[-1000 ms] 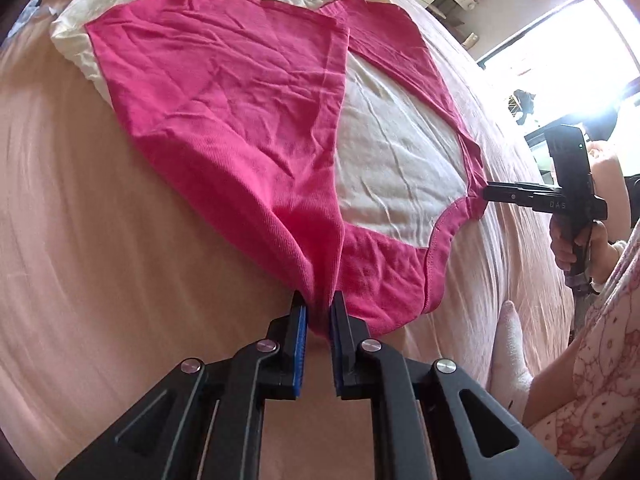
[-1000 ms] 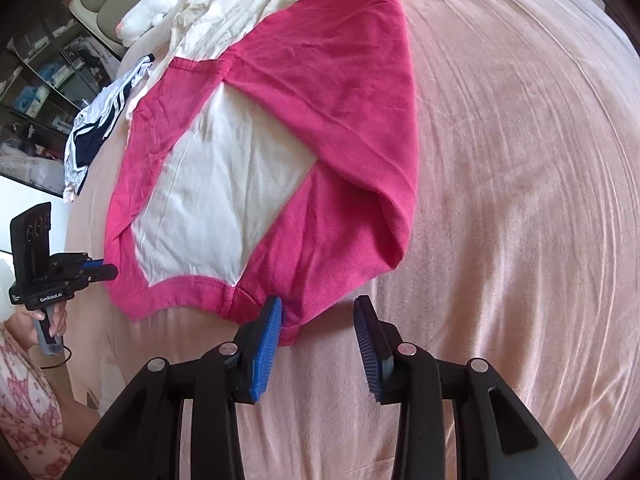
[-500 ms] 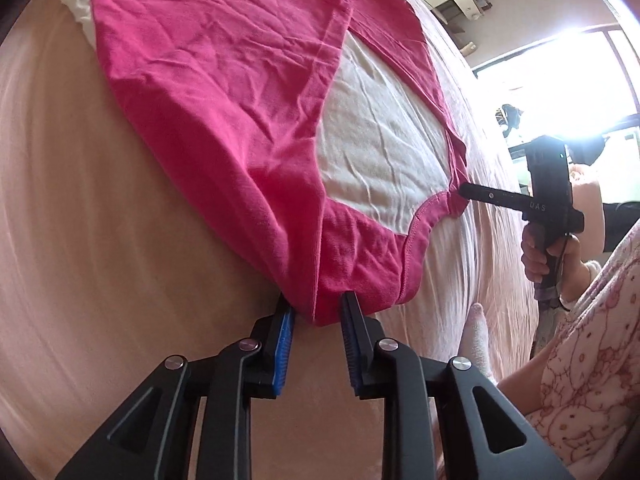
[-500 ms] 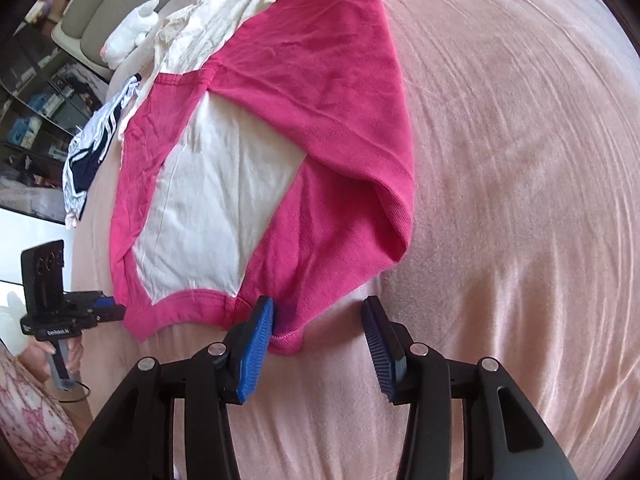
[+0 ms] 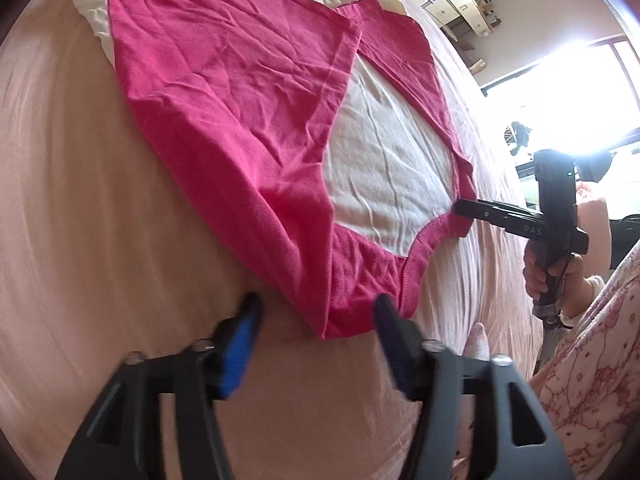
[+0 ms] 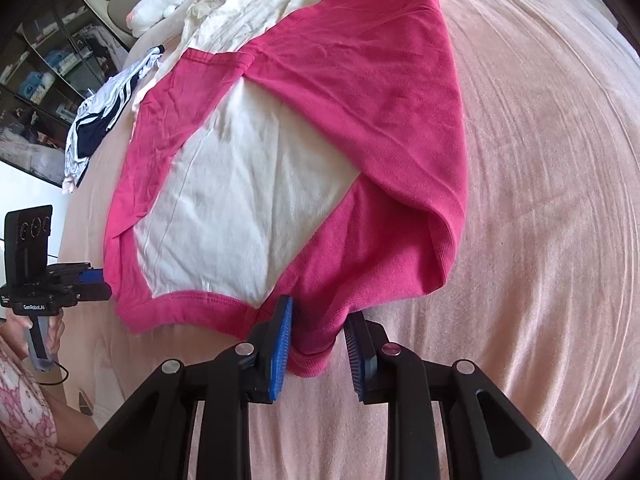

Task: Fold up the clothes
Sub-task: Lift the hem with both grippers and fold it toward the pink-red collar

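Observation:
A pink shirt (image 5: 240,80) with a white panel (image 5: 384,168) lies on the bed, one side folded over. My left gripper (image 5: 318,304) is at the shirt's near corner. Its jaws are opening, with the pink hem lying loose between them and neither pad on it. In the right wrist view the shirt (image 6: 360,100) spreads away from my right gripper (image 6: 318,312). Those jaws are closing around a bunched pink corner, with a gap still showing at the right pad. Each view also shows the other gripper: the right gripper (image 5: 480,212) and the left gripper (image 6: 92,280).
A pink bed cover (image 5: 80,240) lies under everything. A cream garment (image 6: 248,8) and a navy-and-white striped one (image 6: 100,120) sit beyond the shirt. Shelves (image 6: 40,80) stand past the bed. A person's patterned sleeve (image 5: 592,360) is at the right, by a bright window (image 5: 580,92).
My left gripper has let go of the pink hem and spread its jaws, and the corner now rests on the bed. My right gripper's jaws have narrowed around the shirt's other corner.

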`<state>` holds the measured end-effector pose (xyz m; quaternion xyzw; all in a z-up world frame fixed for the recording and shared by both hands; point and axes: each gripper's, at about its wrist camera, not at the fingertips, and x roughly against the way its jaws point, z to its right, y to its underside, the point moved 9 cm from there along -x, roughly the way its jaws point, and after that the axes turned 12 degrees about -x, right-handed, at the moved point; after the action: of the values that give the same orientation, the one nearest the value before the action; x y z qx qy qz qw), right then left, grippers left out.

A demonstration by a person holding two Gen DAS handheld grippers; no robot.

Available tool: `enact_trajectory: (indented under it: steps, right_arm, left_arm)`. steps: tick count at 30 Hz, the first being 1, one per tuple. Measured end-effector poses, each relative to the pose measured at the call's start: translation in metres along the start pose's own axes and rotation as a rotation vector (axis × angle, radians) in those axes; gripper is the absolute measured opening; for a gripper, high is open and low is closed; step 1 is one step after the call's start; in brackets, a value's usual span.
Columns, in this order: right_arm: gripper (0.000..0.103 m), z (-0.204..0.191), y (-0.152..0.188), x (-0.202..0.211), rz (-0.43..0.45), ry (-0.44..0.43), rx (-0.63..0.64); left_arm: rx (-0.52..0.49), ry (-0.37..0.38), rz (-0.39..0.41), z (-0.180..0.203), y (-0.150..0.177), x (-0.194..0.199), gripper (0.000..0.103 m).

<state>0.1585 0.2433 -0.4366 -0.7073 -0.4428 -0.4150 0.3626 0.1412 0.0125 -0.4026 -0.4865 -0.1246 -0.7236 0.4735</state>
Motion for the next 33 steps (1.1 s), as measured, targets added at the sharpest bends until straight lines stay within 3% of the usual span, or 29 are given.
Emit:
enact_trajectory:
  steps: [5, 6, 7, 8, 9, 13, 19, 25, 27, 30, 33]
  right_arm:
    - [0.025, 0.004, -0.001, 0.001, 0.014, -0.017, -0.020]
    - [0.025, 0.004, -0.001, 0.000, 0.019, -0.028, -0.026]
    - [0.025, 0.004, -0.001, 0.000, 0.021, -0.039, -0.029]
    - [0.020, 0.003, 0.000, -0.001, 0.018, -0.056, -0.025]
    - [0.012, 0.001, 0.001, -0.001, 0.014, -0.071, -0.019]
    - [0.004, -0.007, 0.003, 0.001, 0.001, -0.063, 0.059]
    - [0.003, -0.013, 0.005, 0.021, -0.029, -0.107, 0.122]
    - [0.003, -0.027, 0.011, 0.029, -0.061, -0.137, 0.207]
    - [0.003, -0.023, 0.010, 0.027, -0.060, -0.120, 0.190]
    - [0.006, -0.002, 0.004, 0.005, -0.096, -0.126, -0.009]
    - [0.008, 0.006, 0.002, -0.005, -0.085, -0.141, -0.109]
  left_arm:
    - [-0.053, -0.010, -0.001, 0.008, -0.006, -0.006, 0.066]
    - [-0.069, -0.020, -0.018, 0.010, -0.006, -0.013, 0.049]
    - [-0.093, -0.053, -0.020, 0.011, -0.008, -0.016, 0.038]
    - [-0.116, -0.066, -0.012, 0.012, -0.010, -0.017, 0.013]
    - [-0.125, -0.049, -0.004, 0.013, -0.010, -0.016, 0.007]
    - [-0.156, -0.024, 0.025, 0.015, -0.011, -0.007, 0.005]
    - [-0.271, -0.018, 0.022, 0.027, -0.012, 0.008, 0.005]
    - [-0.305, -0.008, -0.002, 0.029, -0.010, 0.010, 0.005]
    - [-0.267, 0.009, -0.006, 0.024, -0.010, 0.006, 0.005]
    - [-0.152, 0.064, -0.018, 0.014, -0.011, -0.008, 0.007]
    - [-0.106, 0.046, -0.034, 0.008, -0.009, -0.020, 0.013]
